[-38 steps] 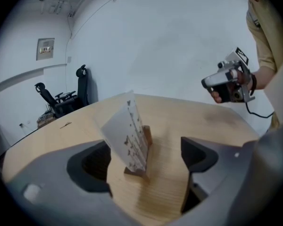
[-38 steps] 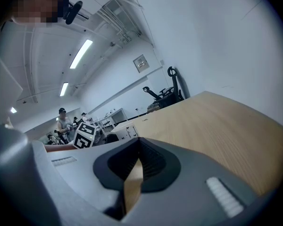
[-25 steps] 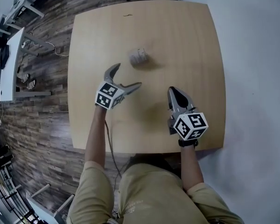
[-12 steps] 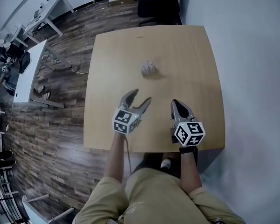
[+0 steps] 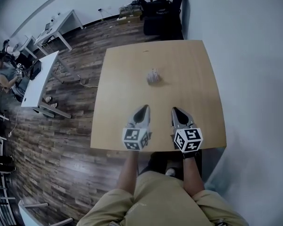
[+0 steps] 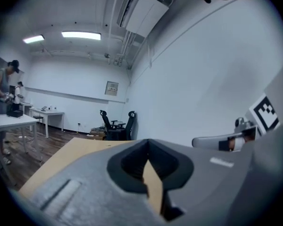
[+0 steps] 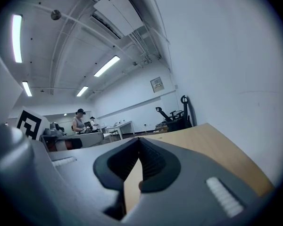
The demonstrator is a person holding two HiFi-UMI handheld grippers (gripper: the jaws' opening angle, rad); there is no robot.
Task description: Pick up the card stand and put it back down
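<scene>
Our left tongs [image 5: 142, 110] and right tongs [image 5: 176, 111] hang side by side above the near edge of the table [image 5: 203, 84], well apart from the card stand [image 5: 153, 76]. The stand sits alone on the wood near the table's middle, touched by neither. The left tongs have just closed, clenched with nothing between them. The right tongs are also clenched and empty, tips together. Both point toward the far end, where office chairs [image 5: 162, 13] stand by the white wall.
</scene>
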